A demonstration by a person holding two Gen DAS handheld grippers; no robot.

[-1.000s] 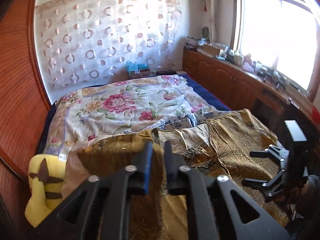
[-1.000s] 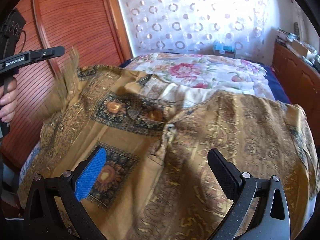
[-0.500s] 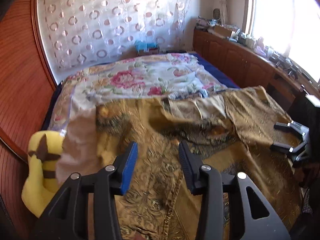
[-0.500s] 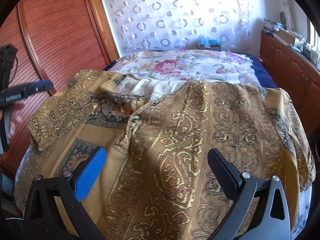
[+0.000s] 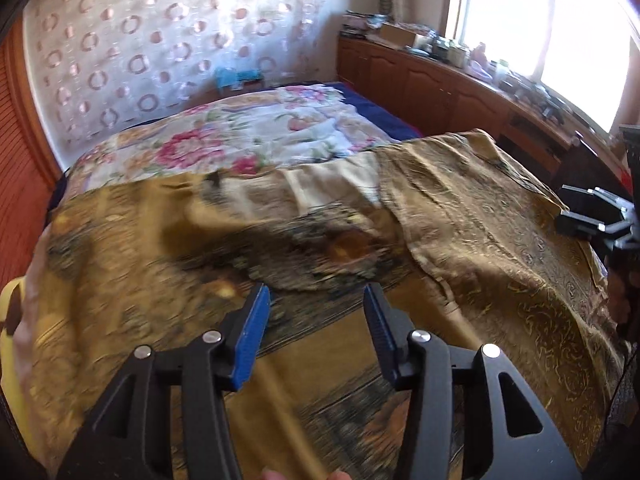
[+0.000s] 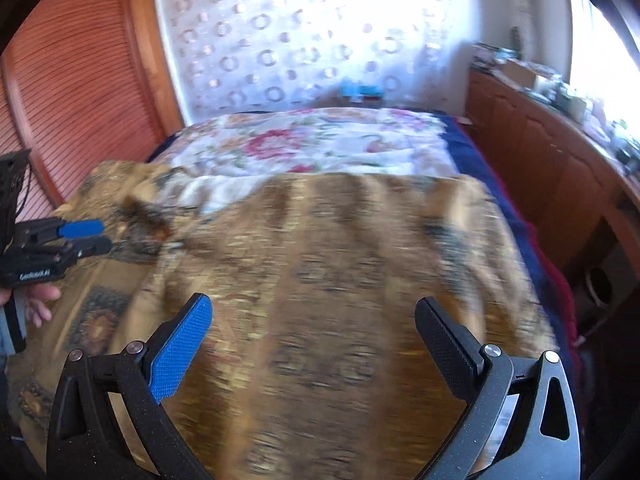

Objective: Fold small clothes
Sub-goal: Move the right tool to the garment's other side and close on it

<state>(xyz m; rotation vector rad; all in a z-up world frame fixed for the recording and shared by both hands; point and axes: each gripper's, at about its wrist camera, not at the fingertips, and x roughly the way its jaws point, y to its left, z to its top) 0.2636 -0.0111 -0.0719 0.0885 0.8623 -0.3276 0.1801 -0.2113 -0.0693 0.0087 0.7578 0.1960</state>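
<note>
Looking at the gold patterned garment, I see it lying spread across the near end of the bed, on top of the floral bedspread; I judge it is laid flat like this so that its outline can be read before any fold is made. One panel is turned back near the middle, showing a pale lining, and a ridge of cloth runs from there toward me, so the piece is not yet smooth. Its long axis runs across the bed, side to side in both wrist views, with the lining edge toward the far wall; motion blur keeps me from telling where a collar or sleeve ends. My left gripper hangs above the darker medallion part of the cloth, its jaws opening with nothing between them, the pads clear of the fabric. My right gripper sits over the other half, jaws spread wide and empty as well. Each tool is over its own side, which I take as readiness to pinch opposite edges. A yellow plush toy peeks from under the left edge, and wooden cabinets line the window side.
</note>
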